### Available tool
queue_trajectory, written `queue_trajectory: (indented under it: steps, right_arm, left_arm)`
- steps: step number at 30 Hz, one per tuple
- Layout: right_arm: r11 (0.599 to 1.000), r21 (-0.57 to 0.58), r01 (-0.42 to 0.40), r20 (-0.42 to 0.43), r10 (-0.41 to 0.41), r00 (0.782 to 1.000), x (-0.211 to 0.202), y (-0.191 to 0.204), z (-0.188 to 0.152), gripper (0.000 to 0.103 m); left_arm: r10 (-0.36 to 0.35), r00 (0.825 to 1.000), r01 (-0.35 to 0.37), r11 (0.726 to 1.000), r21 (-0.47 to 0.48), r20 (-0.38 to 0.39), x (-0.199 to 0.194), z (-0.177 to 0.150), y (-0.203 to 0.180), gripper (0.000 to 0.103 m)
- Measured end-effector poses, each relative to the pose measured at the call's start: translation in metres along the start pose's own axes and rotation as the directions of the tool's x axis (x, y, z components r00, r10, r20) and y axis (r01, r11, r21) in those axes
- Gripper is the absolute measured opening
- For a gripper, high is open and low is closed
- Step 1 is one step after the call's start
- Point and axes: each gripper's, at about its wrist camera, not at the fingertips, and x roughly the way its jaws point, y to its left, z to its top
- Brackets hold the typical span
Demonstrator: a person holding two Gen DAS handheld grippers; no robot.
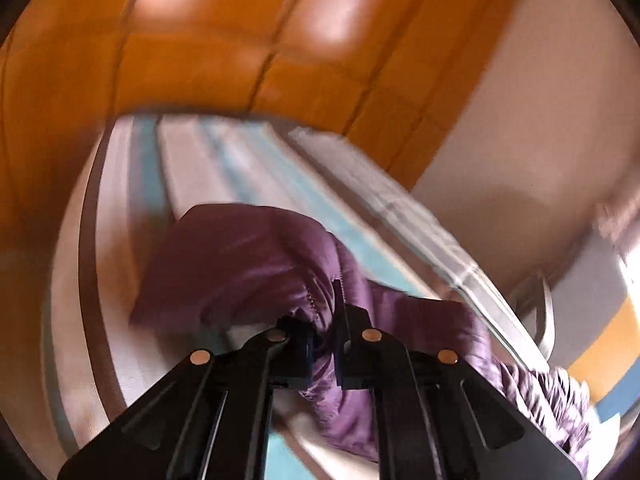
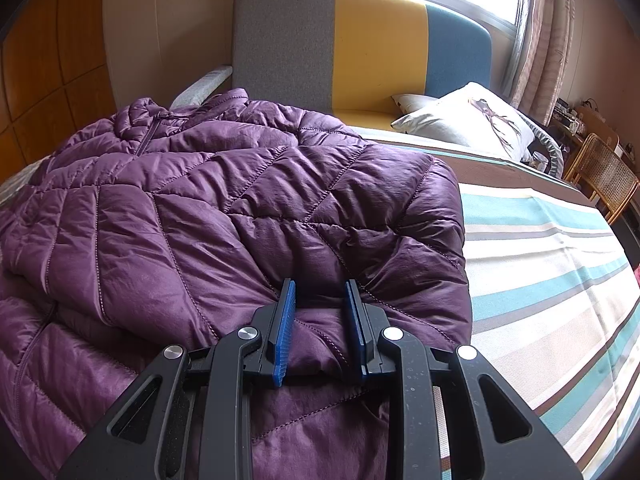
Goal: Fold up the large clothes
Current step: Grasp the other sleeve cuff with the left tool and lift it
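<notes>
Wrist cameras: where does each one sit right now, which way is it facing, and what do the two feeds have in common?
Left wrist: on the left gripper, raised and tilted toward orange wall panels; its fingers are shut on a lifted fold of the purple jacket. Blurred.
Right wrist: on the right gripper, low over the bed, facing the headboard and pillow; blue pads stand apart, straddling a jacket bulge.
Shared: the purple jacket and the striped bedsheet. Only gripper fingers show; no hands.

jacket (image 2: 224, 200): purple, diamond-quilted
bedsheet (image 2: 552, 264): cream, teal, brown stripes
headboard (image 2: 360, 48): grey, yellow, blue blocks
tongs' pads (image 2: 285, 328): blue
wardrobe (image 1: 160, 60): orange-brown panels
</notes>
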Motion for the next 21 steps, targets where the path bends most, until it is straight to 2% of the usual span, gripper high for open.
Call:
queue_trajectory:
  steps: [2, 6, 10, 15, 18, 21]
  right_arm:
    - [1.000, 0.001, -0.001, 0.000, 0.001, 1.000, -0.001, 0.000, 0.000, 0.025]
    - [1.000, 0.003, -0.003, 0.001, 0.003, 1.000, 0.000, 0.000, 0.000, 0.025]
    - [1.000, 0.004, -0.003, 0.001, 0.003, 1.000, 0.000, 0.000, 0.000, 0.025]
    - [1.000, 0.001, 0.001, 0.002, -0.001, 1.000, -0.001, 0.000, 0.000, 0.025]
    - [1.000, 0.003, -0.002, 0.002, 0.002, 1.000, -0.001, 0.000, 0.001, 0.025]
    - [1.000, 0.005, -0.004, 0.002, 0.004, 1.000, 0.000, 0.000, 0.000, 0.025]
  left_arm:
    - [-0.036, 0.998, 0.032, 0.995, 0.099, 0.042, -0.014, -0.005, -0.028, 0.006]
    - [-0.111, 0.992, 0.094, 0.965, 0.246, 0.056, -0.032, -0.018, -0.073, 0.006]
    - [-0.169, 0.985, 0.143, 0.928, 0.343, 0.046, -0.047, -0.035, -0.108, 0.006]
    - [-0.227, 0.974, 0.195, 0.882, 0.428, 0.023, -0.058, -0.050, -0.133, 0.006]
    - [-0.272, 0.962, 0.221, 0.832, 0.509, 0.027, -0.073, -0.059, -0.154, 0.006]
    - [-0.313, 0.949, 0.234, 0.766, 0.599, 0.028, -0.087, -0.060, -0.171, 0.006]
